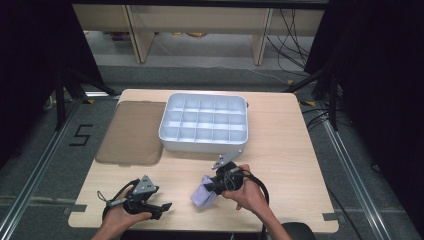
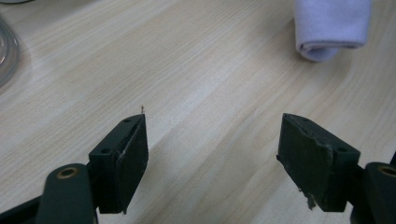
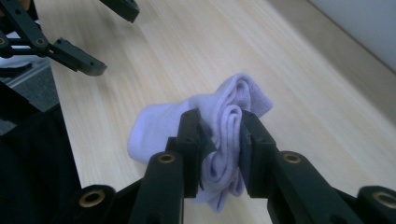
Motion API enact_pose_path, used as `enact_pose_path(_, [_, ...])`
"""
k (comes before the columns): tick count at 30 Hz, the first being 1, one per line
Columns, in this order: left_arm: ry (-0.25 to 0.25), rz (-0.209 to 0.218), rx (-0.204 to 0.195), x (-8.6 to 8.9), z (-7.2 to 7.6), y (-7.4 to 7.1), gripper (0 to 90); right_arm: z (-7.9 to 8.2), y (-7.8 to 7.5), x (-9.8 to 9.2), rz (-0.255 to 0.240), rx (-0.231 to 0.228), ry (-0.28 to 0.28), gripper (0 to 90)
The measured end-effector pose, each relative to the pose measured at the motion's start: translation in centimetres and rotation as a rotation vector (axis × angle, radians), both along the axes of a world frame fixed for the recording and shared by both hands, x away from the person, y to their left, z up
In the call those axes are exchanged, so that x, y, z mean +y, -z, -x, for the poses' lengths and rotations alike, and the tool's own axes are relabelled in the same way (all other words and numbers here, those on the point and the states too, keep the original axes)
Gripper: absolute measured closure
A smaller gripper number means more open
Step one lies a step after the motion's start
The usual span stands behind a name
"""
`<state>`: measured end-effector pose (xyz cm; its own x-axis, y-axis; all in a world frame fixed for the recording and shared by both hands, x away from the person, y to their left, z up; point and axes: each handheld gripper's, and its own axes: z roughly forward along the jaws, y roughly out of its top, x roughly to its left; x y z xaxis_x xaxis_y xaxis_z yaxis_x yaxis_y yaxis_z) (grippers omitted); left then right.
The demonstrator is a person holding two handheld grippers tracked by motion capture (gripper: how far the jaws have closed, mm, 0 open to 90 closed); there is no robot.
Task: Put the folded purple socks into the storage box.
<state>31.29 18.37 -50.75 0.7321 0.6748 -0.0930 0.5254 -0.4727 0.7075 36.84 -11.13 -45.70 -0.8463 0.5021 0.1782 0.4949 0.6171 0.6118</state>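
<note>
One soft lilac sock roll (image 3: 219,140), light and squashy, sits clamped in my right gripper (image 3: 222,149) just above the table (image 1: 280,165) near its front edge; gripping across the thick folded middle keeps it bundled. My left gripper (image 2: 212,140) gapes, holding nothing.

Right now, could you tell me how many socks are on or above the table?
1. The lavender sock is folded up and pinched in the right gripper, near the table's front edge. The compartment tray looks empty.
</note>
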Motion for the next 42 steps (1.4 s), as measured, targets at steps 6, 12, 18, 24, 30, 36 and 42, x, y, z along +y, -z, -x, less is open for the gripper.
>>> enact_pose_path(6, [0.004,-0.01,-0.012,0.1,0.0,-0.2,24.2,-0.5,-2.1,-0.7,0.042,-0.033,0.044,73.1])
enact_pose_path(12, [0.01,-0.024,-0.011,0.2,-0.1,-0.1,24.2,-0.9,-4.0,-1.2,0.056,-0.061,0.04,73.2])
enact_pose_path(18, [0.007,-0.022,-0.018,0.4,-0.3,-0.2,24.2,-1.6,-5.3,-1.7,0.087,-0.066,0.064,73.2])
enact_pose_path(24, [0.003,-0.001,-0.015,0.3,-0.2,-0.2,24.2,-2.3,-5.7,-2.2,0.102,-0.071,0.06,73.1])
enact_pose_path(30, [0.004,-0.003,-0.013,0.3,-0.2,-0.2,24.2,-2.7,-5.9,-2.8,0.109,-0.074,0.081,73.1])
enact_pose_path(36, [0.01,-0.017,-0.009,0.3,-0.2,-0.2,24.2,-3.3,-6.8,-3.5,0.1,-0.086,0.097,73.1])
enact_pose_path(42, [0.005,-0.032,-0.011,0.4,-0.3,-0.2,24.1,-3.8,-7.8,-4.1,0.116,-0.063,0.129,73.1])
